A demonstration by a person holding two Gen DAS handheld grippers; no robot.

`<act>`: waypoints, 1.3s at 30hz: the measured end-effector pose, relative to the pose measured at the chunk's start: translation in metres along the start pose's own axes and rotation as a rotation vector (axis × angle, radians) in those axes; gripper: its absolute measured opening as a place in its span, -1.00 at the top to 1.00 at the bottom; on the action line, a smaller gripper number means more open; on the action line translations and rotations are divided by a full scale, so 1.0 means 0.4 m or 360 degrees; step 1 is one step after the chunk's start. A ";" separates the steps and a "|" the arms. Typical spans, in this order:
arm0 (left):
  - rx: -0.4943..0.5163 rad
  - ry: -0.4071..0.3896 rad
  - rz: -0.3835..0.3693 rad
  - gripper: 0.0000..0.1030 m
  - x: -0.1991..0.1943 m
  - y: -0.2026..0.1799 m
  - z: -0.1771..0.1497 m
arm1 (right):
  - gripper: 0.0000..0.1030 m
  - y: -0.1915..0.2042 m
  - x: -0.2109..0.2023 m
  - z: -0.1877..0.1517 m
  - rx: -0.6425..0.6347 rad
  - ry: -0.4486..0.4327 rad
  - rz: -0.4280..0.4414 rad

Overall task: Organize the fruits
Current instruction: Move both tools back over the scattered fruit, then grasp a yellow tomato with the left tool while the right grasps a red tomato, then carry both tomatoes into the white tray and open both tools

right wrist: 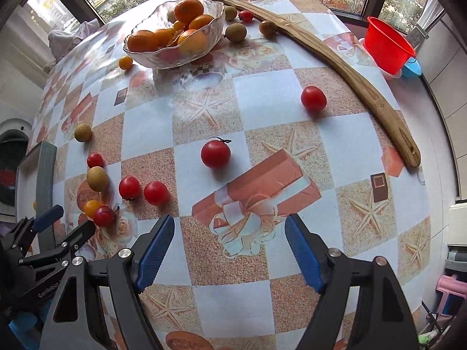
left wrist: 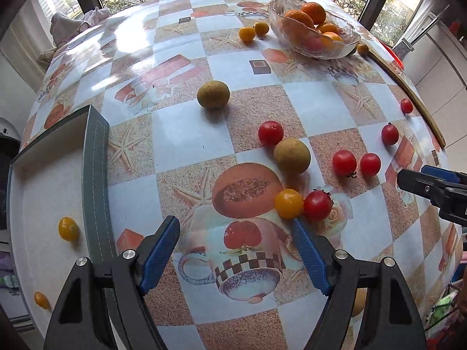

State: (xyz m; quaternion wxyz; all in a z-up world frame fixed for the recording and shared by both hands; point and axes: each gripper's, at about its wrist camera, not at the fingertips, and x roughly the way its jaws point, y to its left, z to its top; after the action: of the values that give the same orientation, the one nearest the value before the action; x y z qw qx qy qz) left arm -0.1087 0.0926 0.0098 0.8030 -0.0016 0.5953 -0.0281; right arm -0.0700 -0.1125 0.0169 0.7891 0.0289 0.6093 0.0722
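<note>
So we've got both grippers hovering low over the checkered, fruit-printed tablecloth, and neither has anything in it. Our left gripper has its blue-padded fingers spread wide, nothing between them, and the right gripper is just as wide and just as bare.

What matters for the next grab: in the left wrist view, the small yellow cherry tomato sits just past the tip of the right-hand finger, a little right of centre, touching a round red cherry tomato on its right side. So it's ahead of the left gripper and slightly off its centreline — we'd guess a small shift to the right lines it up. The right gripper is well apart from that pair; in its own view they sit far off at the lower left.

At the left edge of that same view there's the shallow white tray with a grey stitched rim, already holding two yellow tomatoes — looks like that's where yellows go. The clear glass bowl of oranges sits at the upper right.
</note>
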 end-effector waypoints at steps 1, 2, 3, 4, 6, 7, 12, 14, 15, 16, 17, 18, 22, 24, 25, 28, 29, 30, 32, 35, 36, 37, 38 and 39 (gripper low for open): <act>0.0005 -0.0006 -0.0005 -0.56 0.004 -0.007 0.004 | -0.34 0.003 0.006 0.005 -0.0015 -0.0001 -0.0005; 0.0012 -0.0011 -0.0007 -0.55 0.007 -0.012 0.007 | -0.31 0.004 0.011 0.009 -0.0023 -0.0001 -0.0006; 0.0020 -0.0014 -0.0007 -0.55 0.011 -0.017 0.010 | -0.28 0.005 0.015 0.013 -0.0028 -0.0003 -0.0008; 0.0028 -0.0016 -0.0004 -0.55 0.015 -0.024 0.014 | -0.25 0.006 0.019 0.018 -0.0032 -0.0007 -0.0013; 0.0047 -0.0027 0.0016 -0.55 0.022 -0.038 0.024 | -0.24 0.008 0.024 0.029 -0.0044 -0.0022 -0.0021; 0.0052 -0.0035 0.0020 -0.55 0.025 -0.044 0.029 | -0.24 0.010 0.026 0.036 -0.0053 -0.0030 -0.0025; 0.0044 -0.0048 0.0039 -0.55 0.031 -0.065 0.042 | -0.23 0.018 0.037 0.066 -0.0081 -0.0057 -0.0039; 0.0046 -0.0048 0.0033 -0.44 0.027 -0.071 0.043 | -0.18 0.021 0.040 0.077 -0.0091 -0.0063 -0.0046; 0.0053 -0.0047 0.0033 -0.36 0.025 -0.076 0.043 | -0.13 0.025 0.041 0.080 -0.0098 -0.0066 -0.0052; 0.0061 -0.0048 0.0033 -0.27 0.022 -0.080 0.042 | -0.08 0.030 0.041 0.085 -0.0105 -0.0068 -0.0059; 0.0066 -0.0049 0.0028 -0.22 0.019 -0.083 0.040 | -0.05 0.036 0.043 0.092 -0.0115 -0.0069 -0.0065; 0.0070 -0.0049 0.0021 -0.12 0.015 -0.086 0.037 | 0.06 0.040 0.044 0.097 -0.0127 -0.0072 -0.0069; 0.0080 -0.0063 0.0001 0.41 0.006 -0.091 0.033 | 0.53 0.055 0.048 0.106 -0.0146 -0.0073 -0.0041; 0.0064 -0.0064 -0.0043 0.57 0.002 -0.085 0.032 | 0.53 0.056 0.047 0.106 -0.0134 -0.0069 -0.0025; 0.0050 -0.0060 -0.0078 0.61 0.001 -0.080 0.033 | 0.53 0.050 0.043 0.101 -0.0121 -0.0065 -0.0003; 0.0020 -0.0053 -0.0107 0.61 -0.006 -0.064 0.029 | 0.53 0.043 0.028 0.087 -0.0105 -0.0063 0.0036; 0.0007 -0.0051 -0.0115 0.61 -0.005 -0.057 0.032 | 0.53 0.042 0.021 0.081 -0.0105 -0.0064 0.0046; -0.0007 -0.0050 -0.0124 0.61 -0.009 -0.051 0.029 | 0.53 0.042 0.015 0.076 -0.0106 -0.0064 0.0057; -0.0026 -0.0048 -0.0133 0.61 -0.018 -0.041 0.024 | 0.53 0.043 0.004 0.066 -0.0103 -0.0059 0.0080; -0.0040 -0.0050 -0.0133 0.61 -0.033 -0.026 0.018 | 0.53 0.045 -0.014 0.052 -0.0099 -0.0053 0.0106; -0.0045 -0.0053 -0.0134 0.61 -0.039 -0.021 0.015 | 0.53 0.047 -0.020 0.049 -0.0098 -0.0051 0.0116; -0.0050 -0.0057 -0.0134 0.61 -0.047 -0.016 0.013 | 0.53 0.046 -0.027 0.043 -0.0100 -0.0049 0.0125; -0.0056 -0.0063 -0.0133 0.61 -0.054 -0.010 0.010 | 0.53 0.050 -0.033 0.039 -0.0103 -0.0047 0.0134; -0.0065 -0.0069 -0.0132 0.61 -0.061 -0.004 0.008 | 0.53 0.055 -0.039 0.037 -0.0109 -0.0047 0.0141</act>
State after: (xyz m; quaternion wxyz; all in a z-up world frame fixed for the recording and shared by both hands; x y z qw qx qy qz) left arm -0.1129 0.0922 0.0339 0.8136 -0.0433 0.5777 -0.0490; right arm -0.0614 -0.0925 0.0383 0.7945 0.0299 0.5930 0.1273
